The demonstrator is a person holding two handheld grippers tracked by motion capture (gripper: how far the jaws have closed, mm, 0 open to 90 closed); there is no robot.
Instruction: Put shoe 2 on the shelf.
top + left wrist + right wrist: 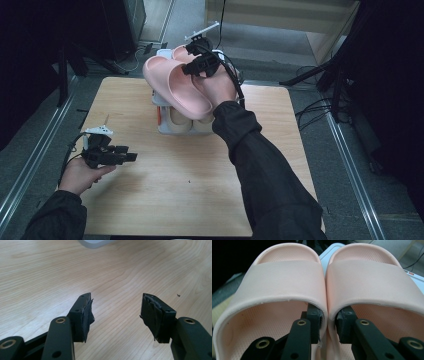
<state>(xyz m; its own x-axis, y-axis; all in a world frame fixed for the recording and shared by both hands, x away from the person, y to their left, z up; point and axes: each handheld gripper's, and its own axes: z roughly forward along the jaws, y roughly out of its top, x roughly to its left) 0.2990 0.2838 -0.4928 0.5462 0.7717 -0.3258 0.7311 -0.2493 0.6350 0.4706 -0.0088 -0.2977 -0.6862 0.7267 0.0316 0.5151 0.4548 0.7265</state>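
Two pink slide slippers [175, 82] are pinched side by side and held up in the air over a white shoe rack [162, 102] at the table's far middle. My right gripper [200, 62] is shut on them; in the right gripper view one jaw reaches inside each slipper [287, 282], squeezing the two inner walls together, with my right gripper [328, 322] between them. The rack's lower shelf holds a beige pair [182, 120]. My left gripper [131, 156] hovers low over the table's left side, and in the left gripper view my left gripper [116, 306] stands open with nothing between its jaws.
The wooden table [190, 185] is bare in front of the rack. A corner of the white rack [96, 243] shows at the top of the left gripper view. Dark stands and cables surround the table; a pale cabinet [280, 20] stands behind.
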